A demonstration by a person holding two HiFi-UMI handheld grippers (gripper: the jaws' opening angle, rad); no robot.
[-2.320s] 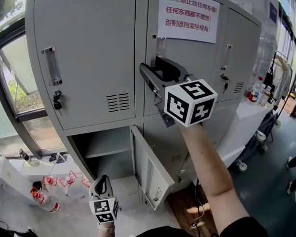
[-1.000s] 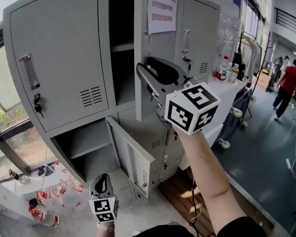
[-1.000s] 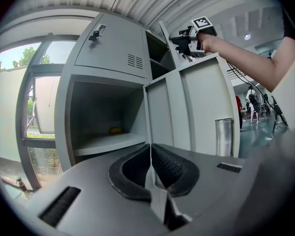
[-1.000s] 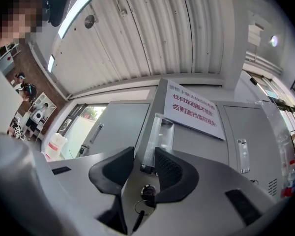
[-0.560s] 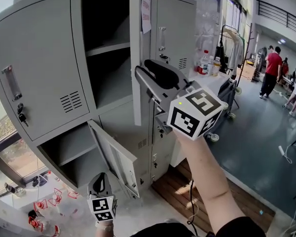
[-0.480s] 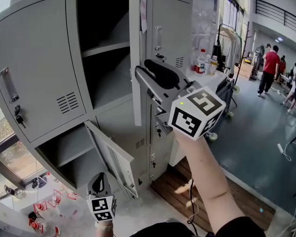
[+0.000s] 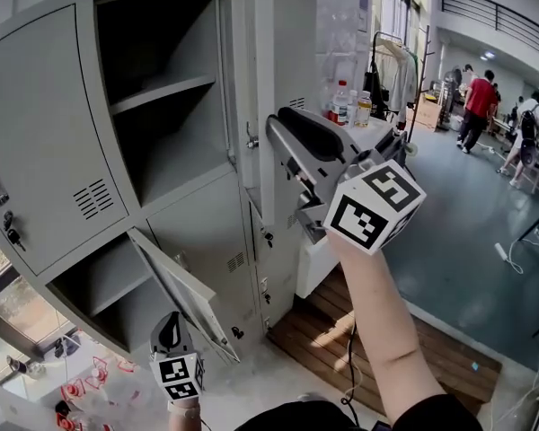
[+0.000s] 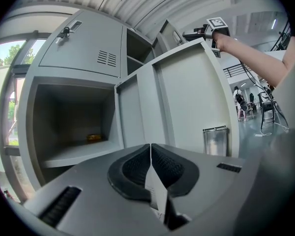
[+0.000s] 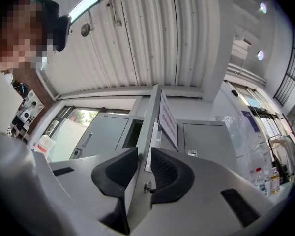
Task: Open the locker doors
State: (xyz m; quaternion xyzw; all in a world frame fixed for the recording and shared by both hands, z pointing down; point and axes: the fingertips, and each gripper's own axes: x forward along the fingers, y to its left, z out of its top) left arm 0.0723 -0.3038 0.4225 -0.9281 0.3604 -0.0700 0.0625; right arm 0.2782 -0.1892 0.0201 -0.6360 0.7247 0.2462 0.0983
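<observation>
The grey locker block (image 7: 36, 133) fills the left of the head view. Its upper middle door (image 7: 260, 79) stands swung out, edge-on to me, and the shelved compartment (image 7: 162, 97) behind it is bare. My right gripper (image 7: 283, 142) is at that door's free edge. In the right gripper view its jaws (image 9: 144, 168) are closing, and both pads lie against the door (image 9: 148, 132) by its lock. The lower left door (image 7: 175, 294) also hangs open. My left gripper (image 7: 169, 326) hangs low in front of it, shut (image 8: 150, 166) on nothing.
A paper notice (image 9: 168, 122) is stuck on the held door. Bottles (image 7: 350, 106) stand on a white cabinet right of the lockers. A wooden platform (image 7: 341, 321) lies below. People (image 7: 478, 97) walk far right. A small yellow thing (image 8: 93, 137) lies in the open lower compartment.
The upper middle door has swung from closed to wide open, now edge-on, with my right gripper moving along at its edge. The left gripper has stayed low and shut.
</observation>
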